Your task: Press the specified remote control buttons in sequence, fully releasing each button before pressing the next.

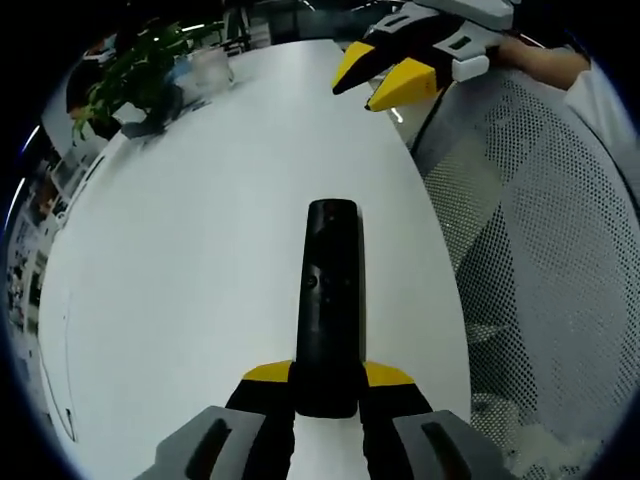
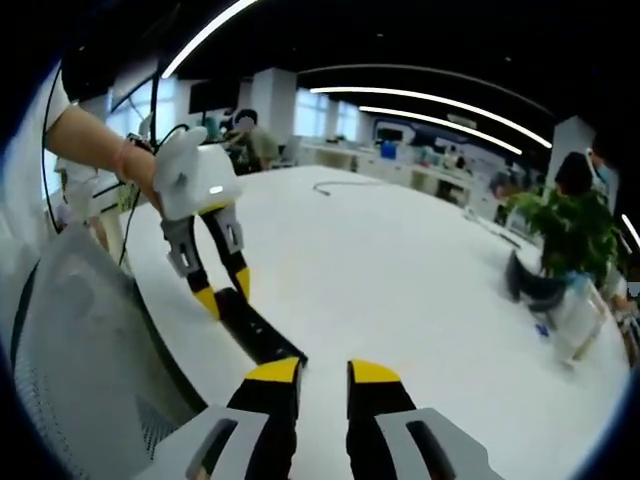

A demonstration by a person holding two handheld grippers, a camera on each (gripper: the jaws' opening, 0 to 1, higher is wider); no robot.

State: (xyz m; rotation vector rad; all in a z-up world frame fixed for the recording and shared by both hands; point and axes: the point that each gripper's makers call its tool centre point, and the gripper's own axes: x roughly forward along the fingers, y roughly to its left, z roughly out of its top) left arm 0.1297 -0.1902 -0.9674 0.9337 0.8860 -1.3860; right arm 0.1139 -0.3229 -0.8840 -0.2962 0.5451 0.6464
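The left claw [image 1: 326, 385] grips the black remote [image 1: 329, 300] at its near end, over the white table [image 1: 200, 280]. The right claw [image 2: 323, 375] is released, apparently empty. No writing is readable.

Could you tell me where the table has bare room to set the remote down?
The white table is bare between the remote, held in the left gripper, and the plant at the far end. It is tighter along the edge by the mesh chair, where the right gripper hovers.

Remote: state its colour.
Black; the remote shows best in the left gripper view.
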